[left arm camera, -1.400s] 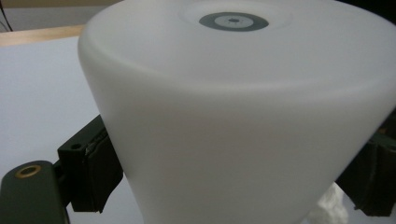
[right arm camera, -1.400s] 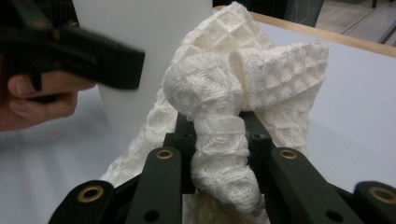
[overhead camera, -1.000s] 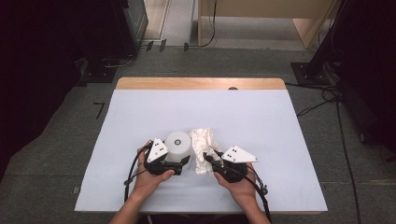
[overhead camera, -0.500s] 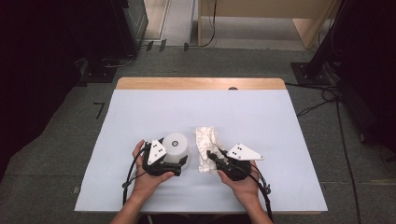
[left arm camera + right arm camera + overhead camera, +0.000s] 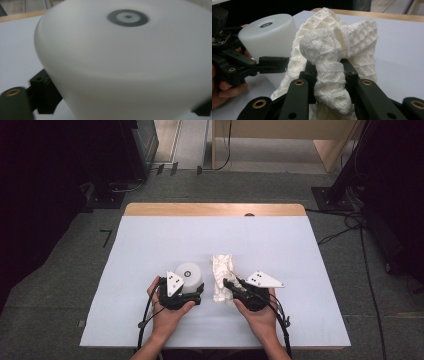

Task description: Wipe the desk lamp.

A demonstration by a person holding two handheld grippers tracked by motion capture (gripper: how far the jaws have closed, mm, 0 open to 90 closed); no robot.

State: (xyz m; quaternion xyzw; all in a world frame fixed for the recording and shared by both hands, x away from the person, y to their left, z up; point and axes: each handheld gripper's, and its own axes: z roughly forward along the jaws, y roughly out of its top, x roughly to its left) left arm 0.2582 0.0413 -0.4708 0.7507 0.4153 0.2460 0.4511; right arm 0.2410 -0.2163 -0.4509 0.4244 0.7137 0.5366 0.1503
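My two hands come in over the near edge of the worktop (image 5: pixel 150 245), which is covered in a pale sheet, and each holds one of my tongs close to that edge. My left tongs (image 5: pixel 192 295) sit left of the middle, and the white cylinder (image 5: pixel 190 276) stands upright between their jaws; from the left gripper view its smooth wall swells right up against the camera with a black jaw at each lower corner, and a grey ring marks its flat top. The jaws have just been closing in on it after springing wide, but I cannot tell from here whether the pads actually press its wall. My right tongs (image 5: pixel 229 285) lie just to the right, clenched on a twisted fold of the white waffle-weave cloth (image 5: pixel 221 275); in the right gripper view the bunched fabric is pinched between the two black jaws and rises above them in crumpled folds. The cloth lies near the cylinder, its far end reaching toward the middle of the worktop. Beyond both, the sheet runs to the far edge, where a strip of bare wood (image 5: pixel 215 209) shows.
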